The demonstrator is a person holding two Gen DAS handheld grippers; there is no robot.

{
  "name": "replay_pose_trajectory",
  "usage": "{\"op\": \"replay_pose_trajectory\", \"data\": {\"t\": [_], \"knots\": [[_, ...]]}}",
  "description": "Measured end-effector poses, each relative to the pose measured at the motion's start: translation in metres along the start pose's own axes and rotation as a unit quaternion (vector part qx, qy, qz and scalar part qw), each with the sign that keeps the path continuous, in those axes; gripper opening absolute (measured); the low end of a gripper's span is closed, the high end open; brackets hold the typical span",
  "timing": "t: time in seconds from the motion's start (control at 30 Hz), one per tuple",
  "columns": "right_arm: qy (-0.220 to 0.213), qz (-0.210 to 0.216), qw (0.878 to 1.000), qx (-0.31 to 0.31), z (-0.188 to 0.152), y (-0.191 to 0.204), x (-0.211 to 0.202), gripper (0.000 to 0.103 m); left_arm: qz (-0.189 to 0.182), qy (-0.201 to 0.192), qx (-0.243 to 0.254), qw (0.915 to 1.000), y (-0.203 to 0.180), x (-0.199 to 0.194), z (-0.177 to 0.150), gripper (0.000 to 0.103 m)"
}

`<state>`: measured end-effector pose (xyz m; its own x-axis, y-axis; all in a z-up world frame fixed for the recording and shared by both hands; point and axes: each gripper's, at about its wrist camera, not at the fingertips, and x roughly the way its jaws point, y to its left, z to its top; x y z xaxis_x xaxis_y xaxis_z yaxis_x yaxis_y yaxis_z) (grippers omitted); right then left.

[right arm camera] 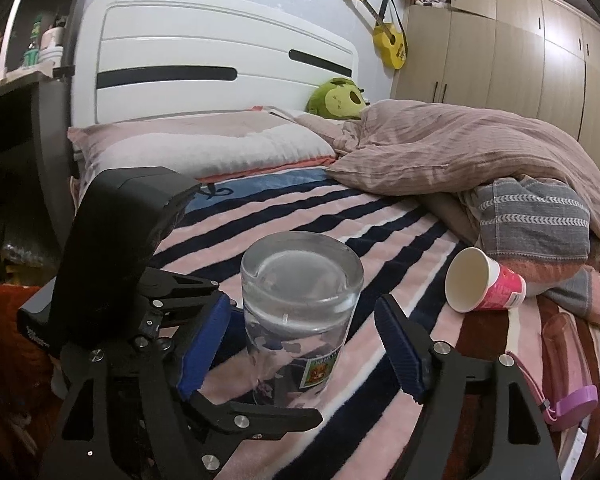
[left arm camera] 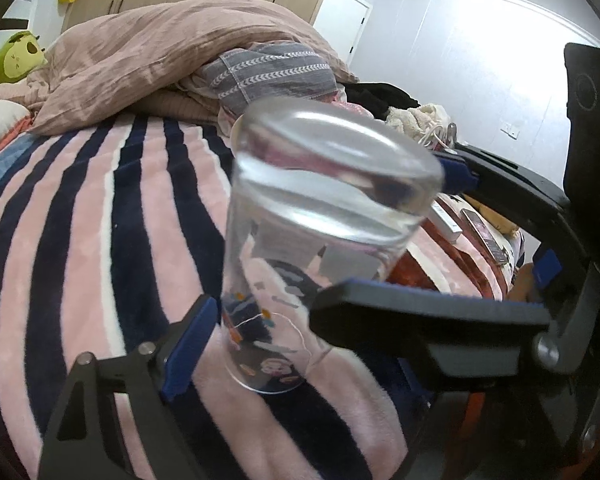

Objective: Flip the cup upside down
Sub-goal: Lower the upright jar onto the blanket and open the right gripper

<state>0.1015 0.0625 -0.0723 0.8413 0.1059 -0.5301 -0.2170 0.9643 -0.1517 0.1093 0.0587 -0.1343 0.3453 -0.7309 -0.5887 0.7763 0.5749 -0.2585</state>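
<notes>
Both tongs bracket the inverted glass cup (right arm camera: pixel 300 312) on the striped blanket (right arm camera: pixel 380 232): left gripper (left arm camera: pixel 268 320) seemingly pinching it low, right gripper (right arm camera: pixel 300 344) spread. Flip looks finished; next, let go without tipping it.

Bed: ahead of your tools, striped pink, navy and white blanket (right arm camera: pixel 300 216) covers it.
Headboard: white headboard (right arm camera: pixel 204 60) with black slots, straight ahead of your right tool.
Pillow: pink-grey pillow (right arm camera: pixel 196 148) lies below the headboard.
Duvet: rumpled brownish duvet (right arm camera: pixel 460 152) is heaped right of your right tool.
Wardrobe: beige wardrobe (right arm camera: pixel 520 56) fills the far right.
Wall: pale wall, yellow ukulele (right arm camera: pixel 388 40) hanging on it.
Plush: green plush toy (right arm camera: pixel 338 98) sits by the headboard.
Door: white door (left arm camera: pixel 348 24) sits beyond your left tool.
Light: even indoor.
</notes>
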Motion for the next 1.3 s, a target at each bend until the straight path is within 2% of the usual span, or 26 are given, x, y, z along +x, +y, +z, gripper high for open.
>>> {"op": "replay_pose_trajectory", "data": {"t": [0.2,0.27,0.4,0.47,0.53,0.6,0.63,0.7,0.8,0.87,1.0,1.3], "knots": [[0.000,0.006,1.000,0.004,0.003,0.000,-0.002,0.073,0.011,-0.002,0.010,0.9999,-0.002,-0.002,0.002,0.083],[-0.003,0.006,1.000,0.006,0.005,-0.001,-0.004,0.074,0.021,-0.001,0.012,0.9997,-0.002,-0.004,0.001,0.089],[-0.014,0.013,1.000,0.022,0.009,-0.006,-0.016,0.080,0.026,-0.006,0.003,0.9996,-0.001,-0.020,0.000,0.090],[-0.021,0.016,0.999,0.041,0.012,-0.011,-0.026,0.081,0.030,-0.013,-0.004,0.9994,-0.002,-0.033,0.003,0.093],[-0.035,0.009,0.997,0.062,0.016,-0.017,-0.040,0.084,0.060,-0.018,-0.009,0.9980,-0.007,-0.049,0.009,0.094],[-0.049,-0.016,0.995,0.084,0.019,-0.024,-0.053,0.093,0.089,-0.019,-0.014,0.9957,-0.013,-0.064,0.015,0.096],[-0.055,-0.030,0.993,0.097,0.021,-0.029,-0.061,0.095,0.101,-0.024,-0.017,0.9945,-0.016,-0.073,0.018,0.101],[-0.062,-0.049,0.988,0.130,0.022,-0.038,-0.076,0.095,0.124,-0.031,-0.027,0.9914,-0.022,-0.088,0.022,0.102],[-0.052,-0.065,0.984,0.157,0.019,-0.045,-0.089,0.102,0.164,-0.032,-0.045,0.9850,-0.028,-0.106,0.027,0.102],[-0.040,-0.077,0.983,0.159,0.017,-0.043,-0.097,0.103,0.179,-0.030,-0.057,0.9817,-0.029,-0.113,0.029,0.102],[-0.026,-0.090,0.984,0.153,0.010,-0.031,-0.110,0.103,0.186,-0.030,-0.080,0.9789,-0.030,-0.124,0.028,0.102],[-0.013,-0.085,0.983,0.161,-0.003,-0.022,-0.127,0.103,0.200,-0.037,-0.079,0.9760,-0.044,-0.133,0.025,0.102]]}}
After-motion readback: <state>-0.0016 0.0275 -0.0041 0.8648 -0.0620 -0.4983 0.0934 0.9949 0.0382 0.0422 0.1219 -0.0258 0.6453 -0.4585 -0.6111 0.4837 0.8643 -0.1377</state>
